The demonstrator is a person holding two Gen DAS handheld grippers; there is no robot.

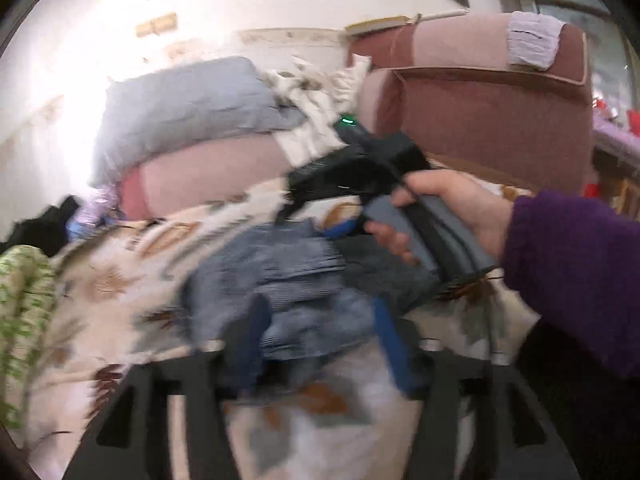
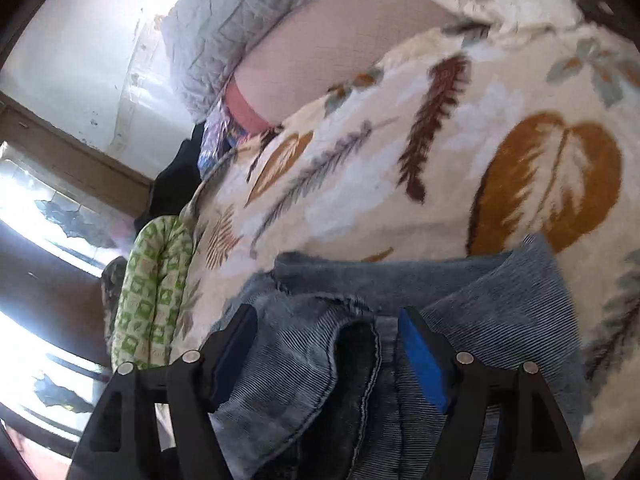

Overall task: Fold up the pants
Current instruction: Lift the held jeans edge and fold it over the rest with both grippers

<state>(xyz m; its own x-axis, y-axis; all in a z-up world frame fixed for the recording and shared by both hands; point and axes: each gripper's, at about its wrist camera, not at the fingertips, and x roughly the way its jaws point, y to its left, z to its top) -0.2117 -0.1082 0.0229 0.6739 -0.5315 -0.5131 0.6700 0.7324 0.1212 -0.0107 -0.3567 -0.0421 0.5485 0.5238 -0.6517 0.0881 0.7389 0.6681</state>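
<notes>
Right gripper hangs with its jaws wide apart, blue pads clear of the cloth on both sides, gripping nothing. The jeans lie bunched right under it, a hem or waistband edge curling up between the open fingers, so it looks placed to bite that edge for the next fold. Left gripper is spread too, and nothing is pinched there that I can make out through the blur; the denim sits just ahead of its fingers at twelve o'clock. In the left view the right hand, in a purple sleeve, holds its tool at two o'clock, above the far side of the heap.

The jeans rest mid-blanket, on the leaf print, crumpled rather than flat; I'd judge the fold barely begun. Around them: a grey pillow and pink cushion at eleven, a maroon armchair at one, a green quilt at nine o'clock from the right gripper. Nothing blocks either tool; the soft blanket could get caught up with the denim.
</notes>
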